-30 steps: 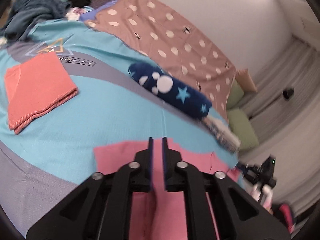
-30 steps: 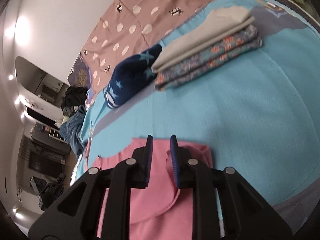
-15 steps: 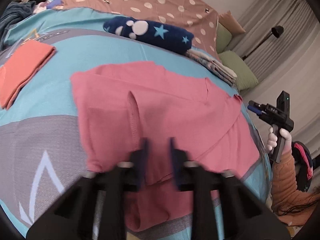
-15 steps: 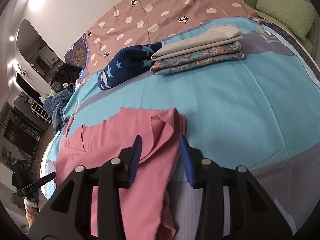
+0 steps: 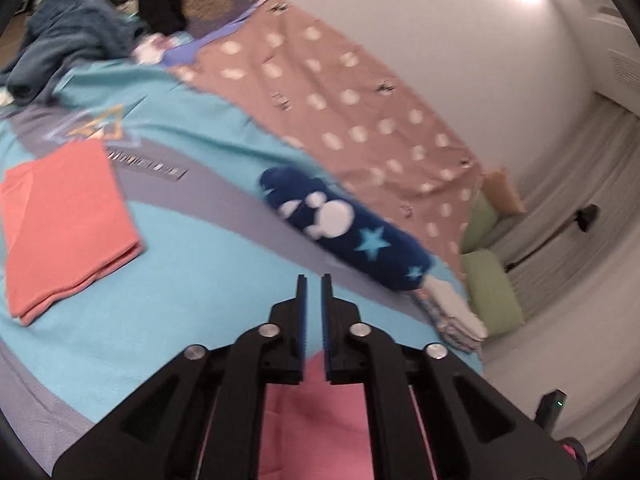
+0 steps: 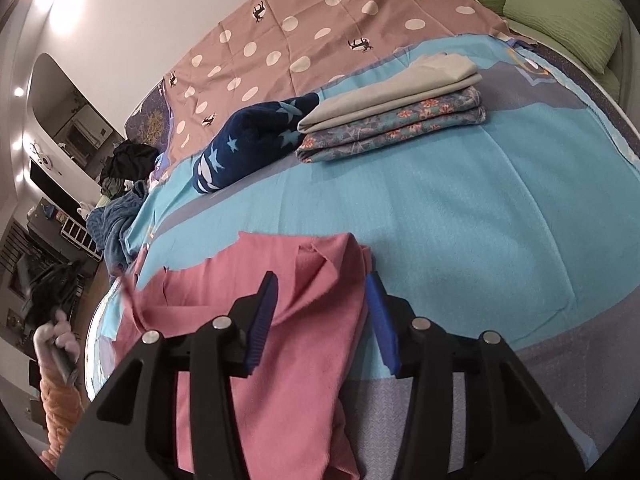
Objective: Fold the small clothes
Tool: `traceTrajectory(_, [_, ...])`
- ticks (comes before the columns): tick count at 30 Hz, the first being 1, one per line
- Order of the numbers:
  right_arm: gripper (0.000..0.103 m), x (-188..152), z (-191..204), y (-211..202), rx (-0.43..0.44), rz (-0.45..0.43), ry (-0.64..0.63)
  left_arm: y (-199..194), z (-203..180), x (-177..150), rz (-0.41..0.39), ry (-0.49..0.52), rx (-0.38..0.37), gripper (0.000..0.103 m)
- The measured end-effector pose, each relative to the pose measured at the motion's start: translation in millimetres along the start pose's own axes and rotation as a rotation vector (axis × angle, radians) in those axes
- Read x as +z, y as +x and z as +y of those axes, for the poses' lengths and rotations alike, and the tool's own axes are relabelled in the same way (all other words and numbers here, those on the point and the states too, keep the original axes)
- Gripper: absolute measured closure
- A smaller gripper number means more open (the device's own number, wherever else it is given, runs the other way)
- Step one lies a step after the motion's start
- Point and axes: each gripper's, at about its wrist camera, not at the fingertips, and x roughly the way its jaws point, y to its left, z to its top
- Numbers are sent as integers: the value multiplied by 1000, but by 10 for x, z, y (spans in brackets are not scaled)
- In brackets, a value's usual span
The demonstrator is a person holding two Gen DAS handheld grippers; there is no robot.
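Left gripper [image 5: 313, 280]: jaws are standing nearly together with only a narrow slot between the blue pads; whether cloth is being pinched cannot be told, since pink fabric is showing only lower down, behind the fingers.
Right gripper [image 6: 322, 280]: jaws are gaping wide and holding nothing, straddling the garment's right-hand edge.
Pink garment [image 6: 280, 360]: lying on the bed, reaching from under the right gripper out toward 9 o'clock; a folded flap [image 6: 332, 256] is peaking between the spread pads at 12 o'clock of the fingers. In the left wrist view the same cloth [image 5: 316, 412] is sitting at 6 o'clock, beneath the gripper body.
Bed cover [image 6: 460, 208]: turquoise with grey bands, carrying everything.
Orange folded cloth [image 5: 64, 216]: lying flat at 9 o'clock in the left wrist view, well apart from the gripper.
Navy star roll [image 5: 348, 232]: lying at 1 o'clock, near the fingertips but apart.
Folded stack [image 6: 396, 112]: grey piece resting on floral ones, at 1 o'clock in the right wrist view, touching the navy roll's end.
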Motion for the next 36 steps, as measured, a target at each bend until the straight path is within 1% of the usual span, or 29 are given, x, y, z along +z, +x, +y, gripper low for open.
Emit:
traceTrajectory(1, [55, -14, -14, -6, -9, 2, -15, 43, 45, -47, 25, 2, -14, 86])
traceTrajectory(2, [54, -29, -45, -13, -25, 2, -35, 87, 74, -135, 58, 26, -33, 70])
traceTrajectory(3, [54, -37, -75, -14, -39, 2, -40, 118, 79, -214, 85, 53, -34, 61])
traceTrajectory(4, [54, -34, -123, -10, -53, 3, -36, 145, 79, -303, 113, 89, -29, 57])
traceTrajectory(5, [54, -22, -203, -10, -63, 1, -12, 205, 61, -412, 163, 143, -18, 56])
traceTrajectory(7, [54, 9, -308, -26, -66, -15, 27, 315, 45, -535, 233, 206, 1, 56])
traceTrajectory(8, [53, 26, -360, -46, -65, -30, 45, 384, 27, -594, 265, 230, 6, 56])
traceTrajectory(10, [53, 50, -409, -59, -69, -44, 48, 468, 21, -643, 296, 244, 8, 56])
traceTrajectory(12, [53, 54, -395, -11, -111, -36, -4, 615, 9, -616, 308, 265, 16, 56])
traceTrajectory(15, [53, 48, -312, 172, -163, 27, -125, 830, -88, -574, 337, 309, 25, 56])
traceTrajectory(16, [54, 46, -292, 216, -161, 40, -149, 894, -127, -567, 346, 328, 29, 56])
traceTrajectory(17, [53, 47, -252, 271, -154, 56, -180, 961, -193, -587, 355, 361, 30, 60])
traceTrajectory(18, [54, 54, -198, 332, -142, 68, -216, 1001, -266, -602, 364, 392, 23, 70])
traceTrajectory(19, [53, 59, -148, 376, -131, 73, -244, 1031, -330, -618, 373, 418, 13, 97])
traceTrajectory(20, [51, 84, -73, 424, -115, 75, -275, 1028, -392, -625, 373, 432, -1, 98])
traceTrajectory(21, [49, 103, -26, 452, -102, 73, -293, 983, -450, -635, 352, 445, -8, 98])
traceTrajectory(22, [47, 122, 21, 473, -87, 71, -306, 858, -515, -616, 304, 458, -30, 98])
traceTrajectory(24, [46, 177, 102, 505, -63, 63, -315, 591, -584, -538, 220, 440, -81, 99])
traceTrajectory(25, [46, 198, 120, 510, -62, 54, -312, 437, -608, -479, 171, 429, -109, 99])
traceTrajectory(26, [46, 230, 124, 513, -57, 41, -301, 242, -616, -391, 110, 422, -120, 99])
traceTrajectory(28, [46, 262, 108, 522, -55, 32, -271, 23, -575, -247, 44, 408, -115, 99])
traceTrajectory(29, [46, 281, 72, 543, -57, 32, -247, -33, -533, -184, 23, 402, -90, 99])
traceTrajectory(31, [46, 307, 25, 579, -49, 38, -217, -18, -422, -115, 16, 388, -38, 99])
traceTrajectory(32, [46, 314, -2, 603, -40, 45, -202, 35, -356, -111, 28, 373, -18, 99])
traceTrajectory(34, [46, 320, -56, 655, 9, 66, -171, 190, -258, -141, 75, 349, 0, 99])
traceTrajectory(36, [46, 338, -81, 700, 21, 82, -153, 353, -158, -209, 122, 329, 18, 99])
